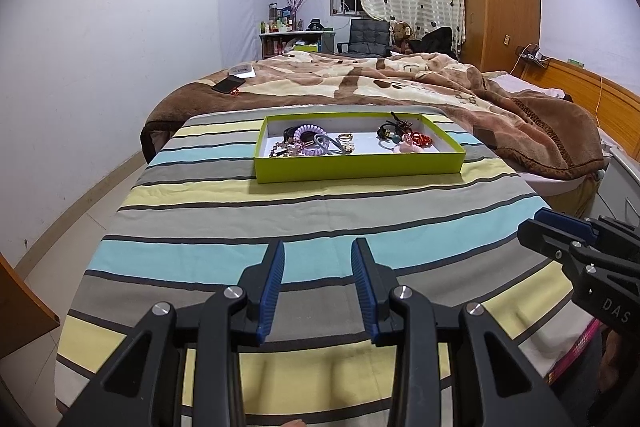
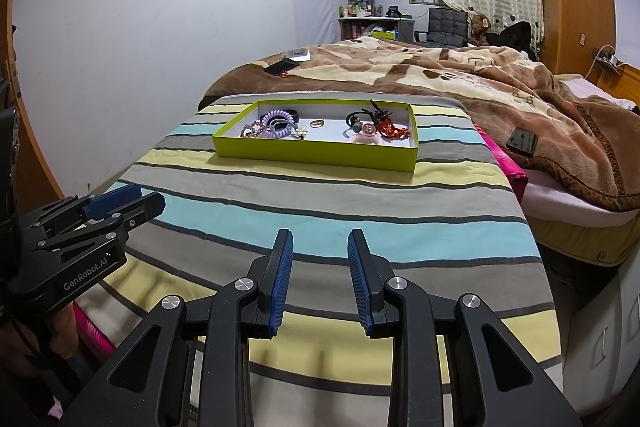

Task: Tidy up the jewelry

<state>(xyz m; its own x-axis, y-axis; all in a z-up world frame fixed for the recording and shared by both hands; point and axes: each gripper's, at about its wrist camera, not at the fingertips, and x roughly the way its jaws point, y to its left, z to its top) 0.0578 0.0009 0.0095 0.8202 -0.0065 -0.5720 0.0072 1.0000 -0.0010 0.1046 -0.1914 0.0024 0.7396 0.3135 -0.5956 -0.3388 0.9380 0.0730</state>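
Jewelry lies in two loose heaps inside a shallow lime-green box lid (image 1: 360, 169) at mid-frame in both views, on the striped cloth (image 1: 304, 211): at left a lilac spiral hair tie (image 1: 310, 137) tangled with dark bands and a beaded chain, at right a red-orange coiled piece (image 2: 394, 130) beside a pink ornament, with a gold ring (image 2: 317, 123) alone between them. All of it looks light and small; the coils are springy and likely to drag neighbours along, so the ring's rim or a free loop seems the best hold. The left gripper (image 1: 318, 287) and right gripper (image 2: 320, 279) are both spread and empty, low in frame, well short of the tray. Nothing blocks the approach; a phone (image 1: 229, 84) sits beyond on the brown blanket (image 1: 400, 83).
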